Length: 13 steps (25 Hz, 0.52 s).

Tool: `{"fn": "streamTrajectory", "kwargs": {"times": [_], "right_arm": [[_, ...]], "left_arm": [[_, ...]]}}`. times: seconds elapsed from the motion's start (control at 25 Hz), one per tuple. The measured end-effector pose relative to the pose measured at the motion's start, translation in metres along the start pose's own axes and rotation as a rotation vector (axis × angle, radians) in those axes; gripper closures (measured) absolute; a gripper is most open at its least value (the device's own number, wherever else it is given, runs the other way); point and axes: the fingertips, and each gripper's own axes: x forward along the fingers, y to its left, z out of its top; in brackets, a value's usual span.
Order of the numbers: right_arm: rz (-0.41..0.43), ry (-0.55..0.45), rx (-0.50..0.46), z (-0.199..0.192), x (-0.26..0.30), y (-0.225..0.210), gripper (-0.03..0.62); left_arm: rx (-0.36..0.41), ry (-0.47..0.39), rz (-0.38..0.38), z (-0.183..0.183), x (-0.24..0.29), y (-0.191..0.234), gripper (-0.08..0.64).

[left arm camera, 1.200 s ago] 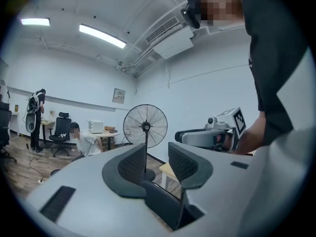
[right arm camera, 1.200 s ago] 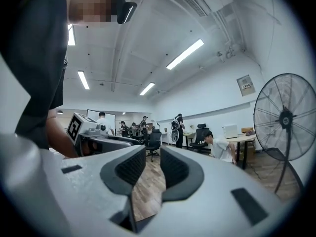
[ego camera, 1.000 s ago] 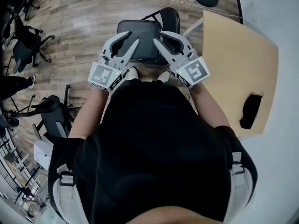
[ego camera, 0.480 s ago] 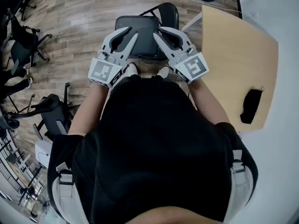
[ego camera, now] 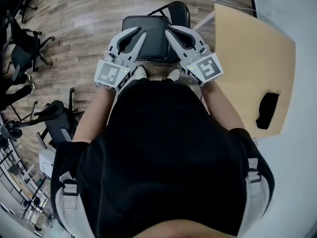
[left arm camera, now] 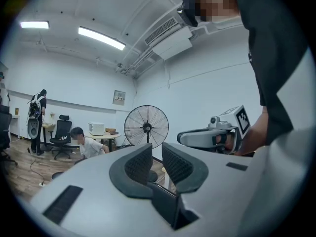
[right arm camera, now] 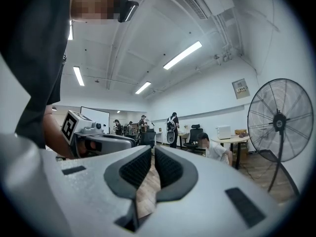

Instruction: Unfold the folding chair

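The black folding chair (ego camera: 148,31) stands opened out on the wood floor in front of me, seat flat and backrest (ego camera: 181,11) at the far side. Both grippers hover level above the seat, apart from it. My left gripper (ego camera: 142,34) has just been closing and is shut with nothing between its pads (left arm camera: 140,163). My right gripper (ego camera: 168,32) has also just been closing and is shut on nothing; its pads (right arm camera: 167,165) almost meet. Each gripper shows in the other's view: the right gripper (left arm camera: 197,137) and the left gripper (right arm camera: 106,142).
A light wooden table (ego camera: 247,53) stands right beside the chair, with a black pouch (ego camera: 267,110) on it. Office chairs (ego camera: 25,48) crowd the left side. A standing fan (left arm camera: 146,127) and several people are farther back in the room.
The jaws of both grippers have closed from a little apart to shut. Both hands stay where they were above the chair seat.
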Motion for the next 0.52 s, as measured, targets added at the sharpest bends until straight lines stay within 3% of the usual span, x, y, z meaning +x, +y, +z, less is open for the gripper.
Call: {"fn": "streamTrajectory", "kwargs": {"times": [0.52], "right_arm": [[-0.003, 0.004, -0.012, -0.0002, 0.0043, 0.0005, 0.591]], "left_arm": [[0.012, -0.009, 0.005, 0.0005, -0.0041, 0.0068, 0.553]]}}
